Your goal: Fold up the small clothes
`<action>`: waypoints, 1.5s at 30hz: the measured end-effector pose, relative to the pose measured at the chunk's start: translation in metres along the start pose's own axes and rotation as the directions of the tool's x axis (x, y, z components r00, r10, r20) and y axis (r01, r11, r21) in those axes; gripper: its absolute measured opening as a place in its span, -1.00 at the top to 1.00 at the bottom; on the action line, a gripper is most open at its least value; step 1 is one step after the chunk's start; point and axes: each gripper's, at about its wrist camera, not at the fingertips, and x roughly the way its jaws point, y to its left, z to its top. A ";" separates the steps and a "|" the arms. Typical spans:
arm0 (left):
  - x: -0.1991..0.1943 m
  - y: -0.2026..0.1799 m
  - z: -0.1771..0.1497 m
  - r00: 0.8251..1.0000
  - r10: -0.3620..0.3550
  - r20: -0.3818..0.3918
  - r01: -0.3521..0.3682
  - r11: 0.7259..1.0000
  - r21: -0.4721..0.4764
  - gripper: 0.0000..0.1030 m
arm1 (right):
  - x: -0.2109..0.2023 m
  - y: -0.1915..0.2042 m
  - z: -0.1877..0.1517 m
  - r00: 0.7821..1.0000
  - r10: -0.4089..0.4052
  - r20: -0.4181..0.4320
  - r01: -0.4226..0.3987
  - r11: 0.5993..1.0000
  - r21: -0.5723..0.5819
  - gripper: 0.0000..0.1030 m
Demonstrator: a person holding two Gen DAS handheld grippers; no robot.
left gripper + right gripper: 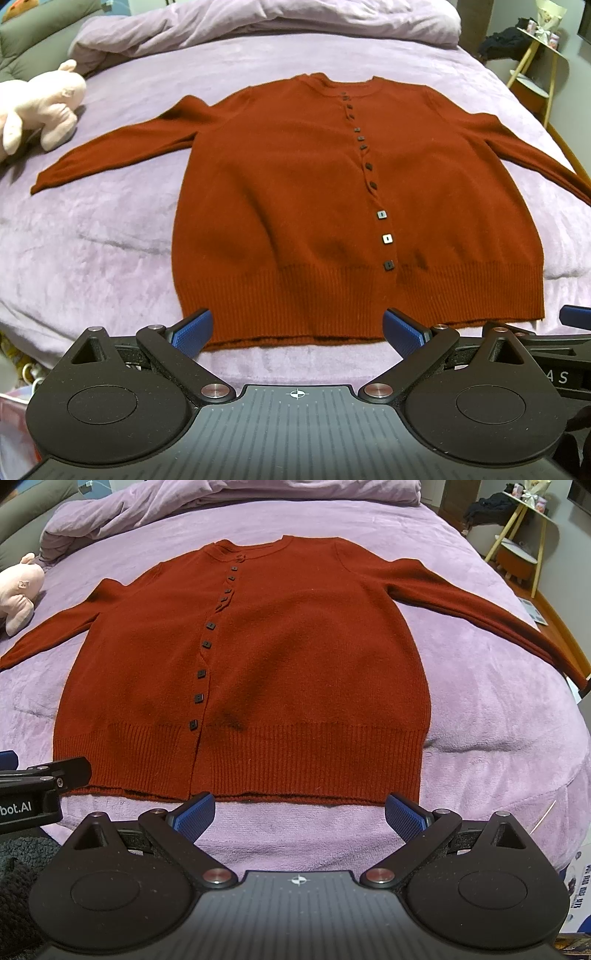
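Note:
A rust-red buttoned cardigan (pixel 295 192) lies flat, front up, on the purple bed, sleeves spread to both sides, hem nearest me. It also shows in the right wrist view (pixel 295 657). My left gripper (pixel 297 330) is open and empty, its blue pads just above the left half of the hem. My right gripper (pixel 300 812) is open and empty, its blue pads at the near edge of the hem's right half. Each gripper shows at the edge of the other's view: the right one (pixel 576 317) and the left one (pixel 37 775).
A pink plush toy (pixel 40 107) lies on the bed left of the left sleeve. A bunched purple duvet (pixel 258 22) lies at the bed's head. A small yellow-legged side table (pixel 524 524) stands off the bed's right side.

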 end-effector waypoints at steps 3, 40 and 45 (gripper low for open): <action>0.001 0.000 -0.001 1.000 0.001 -0.003 -0.001 1.000 -0.002 -0.96 | 0.000 0.000 0.000 1.000 0.001 0.000 -0.001 1.000 0.002 -0.92; 0.003 0.000 -0.002 1.000 0.000 -0.008 0.000 1.000 -0.008 -0.96 | -0.001 0.000 0.000 1.000 0.000 -0.002 0.000 1.000 0.012 -0.92; 0.003 0.000 -0.003 1.000 0.000 -0.007 0.000 1.000 -0.009 -0.96 | -0.001 0.000 0.000 1.000 0.001 -0.001 -0.001 1.000 0.012 -0.92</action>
